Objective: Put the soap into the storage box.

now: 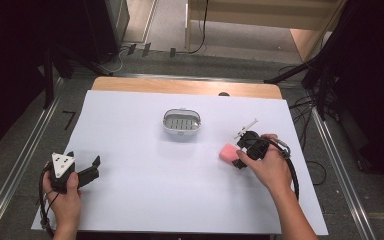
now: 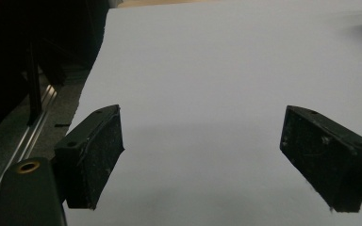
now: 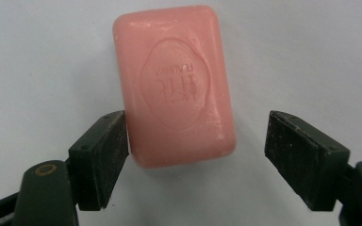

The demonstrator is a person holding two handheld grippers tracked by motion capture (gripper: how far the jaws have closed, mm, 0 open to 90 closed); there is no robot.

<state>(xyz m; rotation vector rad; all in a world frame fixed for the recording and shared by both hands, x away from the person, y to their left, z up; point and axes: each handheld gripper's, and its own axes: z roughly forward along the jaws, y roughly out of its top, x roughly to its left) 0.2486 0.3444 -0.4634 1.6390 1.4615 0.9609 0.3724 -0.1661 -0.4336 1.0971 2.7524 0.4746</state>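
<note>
A pink bar of soap (image 1: 227, 152) lies flat on the white sheet, right of centre. In the right gripper view the soap (image 3: 174, 84) shows an embossed stamp on top. My right gripper (image 1: 236, 156) (image 3: 198, 127) is lowered over its near end with the jaws astride it. The left pad (image 3: 106, 155) touches the soap's side, while the right pad (image 3: 301, 155) stands off with a clear gap. My left gripper (image 1: 84, 158) (image 2: 202, 141) rests at the sheet's left edge, open wide, with only bare sheet between its pads.
A white oval soap dish (image 1: 181, 133) with a slotted grey insert sits mid-table behind the soap. The white sheet (image 1: 180, 195) covers a wooden table whose back edge (image 1: 185, 86) shows. Dark stands and cables flank both sides.
</note>
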